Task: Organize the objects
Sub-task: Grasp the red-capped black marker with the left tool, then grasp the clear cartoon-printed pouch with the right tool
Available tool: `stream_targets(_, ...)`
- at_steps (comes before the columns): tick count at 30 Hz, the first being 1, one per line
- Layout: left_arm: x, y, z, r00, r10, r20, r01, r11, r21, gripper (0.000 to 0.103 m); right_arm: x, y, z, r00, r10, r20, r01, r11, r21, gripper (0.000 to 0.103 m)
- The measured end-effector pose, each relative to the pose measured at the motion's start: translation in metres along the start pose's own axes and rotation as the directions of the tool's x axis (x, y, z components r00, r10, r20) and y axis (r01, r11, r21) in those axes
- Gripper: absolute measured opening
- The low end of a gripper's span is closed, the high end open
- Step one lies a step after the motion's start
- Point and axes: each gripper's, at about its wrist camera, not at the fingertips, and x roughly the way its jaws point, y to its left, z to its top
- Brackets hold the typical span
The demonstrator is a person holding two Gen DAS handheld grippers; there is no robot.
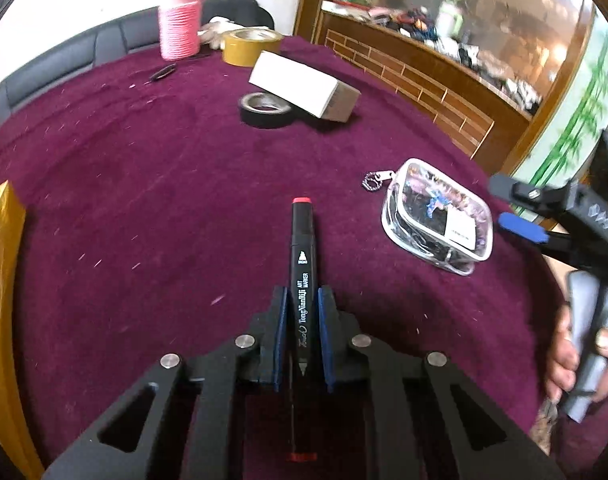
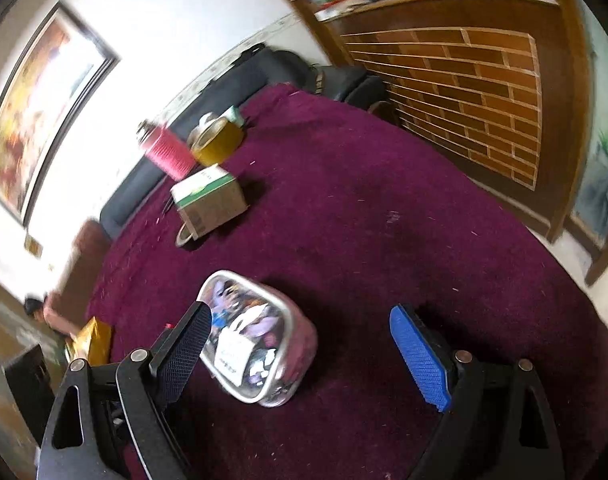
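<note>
A: What sits nearest on the table (image 1: 144,200)?

B: The marker (image 1: 302,276), lying lengthwise between the left gripper's (image 1: 303,300) fingers. Just right of it lies the pouch (image 1: 438,216), with the right gripper (image 1: 520,216) at its right edge.

A: And farther off?

B: Near the middle, the box (image 1: 304,86) leans on the tape roll (image 1: 266,110). Behind them, at the far edge, stand a bigger tape roll (image 1: 250,46) and, to its left, the bottle (image 1: 180,26).
</note>
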Motion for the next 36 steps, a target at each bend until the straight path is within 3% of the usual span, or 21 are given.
stream_targets(3,-0.027,0.015,-0.009,0.999,-0.025,0.032,0.027,0.998,-0.048,0.014,0.009,0.026,0.003,0.999,-0.025,-0.044,0.017,0.985,-0.169,0.094)
stream_targets(7,-0.054,0.031,-0.02,0.996,-0.043,0.072,0.048,0.996,-0.078,0.014,0.028,0.06,-0.002,0.994,-0.054,-0.093,0.013,0.921,-0.389,0.094)
stream_targets(13,-0.075,0.046,-0.031,0.995,-0.024,0.098,0.034,0.994,-0.099,0.014,0.062,0.08,-0.015,0.977,-0.146,-0.156,0.041,0.844,-0.534,0.095)
stream_targets(18,-0.08,0.058,-0.039,0.996,-0.02,0.092,0.032,0.991,-0.129,0.014,0.063,0.08,-0.019,0.974,-0.19,-0.125,0.096,0.841,-0.532,0.095)
stream_targets(22,-0.082,0.061,-0.042,0.995,-0.028,0.1,0.041,0.99,-0.137,0.014,0.053,0.075,-0.02,0.972,-0.209,-0.104,0.127,0.847,-0.516,0.087)
stream_targets(25,-0.086,0.062,-0.043,0.993,-0.03,0.114,0.045,0.99,-0.131,0.014,0.041,0.071,-0.017,0.979,-0.174,-0.11,0.104,0.878,-0.467,0.073)
stream_targets(26,-0.087,0.062,-0.045,0.993,-0.032,0.117,0.047,0.99,-0.131,0.014,0.036,0.069,-0.015,0.98,-0.167,-0.109,0.102,0.888,-0.448,0.056)
stream_targets(29,-0.09,0.065,-0.047,0.991,-0.04,0.124,0.057,0.989,-0.136,0.014,0.024,0.064,-0.01,0.983,-0.15,-0.111,0.093,0.91,-0.404,0.045)
stream_targets(33,-0.092,0.068,-0.052,0.99,-0.059,0.131,0.078,0.986,-0.147,0.014,0.028,0.064,-0.014,0.977,-0.167,-0.13,0.101,0.907,-0.408,0.049)
stream_targets(36,-0.093,0.068,-0.055,0.989,-0.063,0.133,0.083,0.984,-0.155,0.014,0.039,0.066,-0.011,0.976,-0.142,-0.164,0.071,0.924,-0.377,0.075)
